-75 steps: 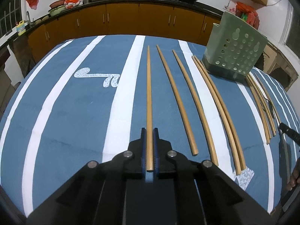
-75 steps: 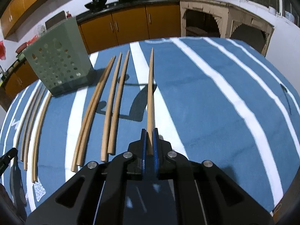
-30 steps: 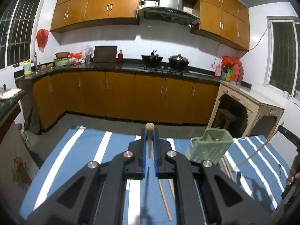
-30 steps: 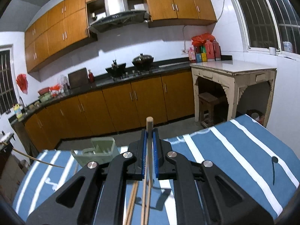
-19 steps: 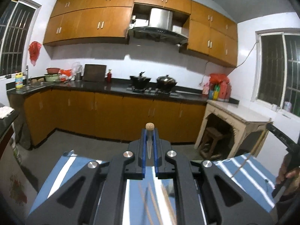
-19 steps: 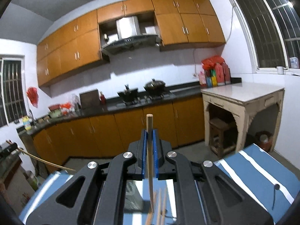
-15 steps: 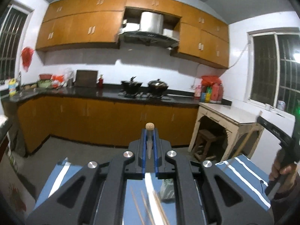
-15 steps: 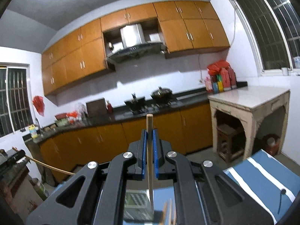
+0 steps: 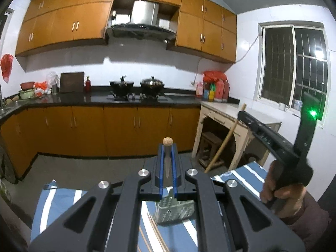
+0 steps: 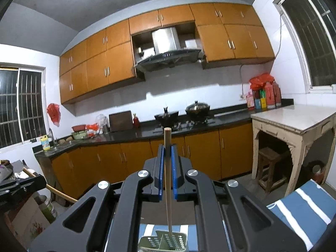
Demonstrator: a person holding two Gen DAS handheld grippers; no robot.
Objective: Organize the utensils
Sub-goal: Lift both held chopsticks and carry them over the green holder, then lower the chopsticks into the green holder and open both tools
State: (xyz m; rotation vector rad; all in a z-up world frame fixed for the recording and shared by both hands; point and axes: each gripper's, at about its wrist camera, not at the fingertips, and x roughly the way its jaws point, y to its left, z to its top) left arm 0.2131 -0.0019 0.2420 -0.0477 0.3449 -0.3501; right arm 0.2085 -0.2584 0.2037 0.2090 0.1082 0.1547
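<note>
Wooden chopstick gripped in your right gripper points down into the green perforated holder at 6 o'clock; left gripper clamps another; several lie on the blue striped table, so most remains

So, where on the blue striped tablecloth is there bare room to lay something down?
The blue striped tablecloth is bare on its left part, out to the left edge, and at its right corner, right of the green perforated plastic basket. It is crowded just left of the basket, where loose wooden chopsticks lie. The rest is hidden.
</note>
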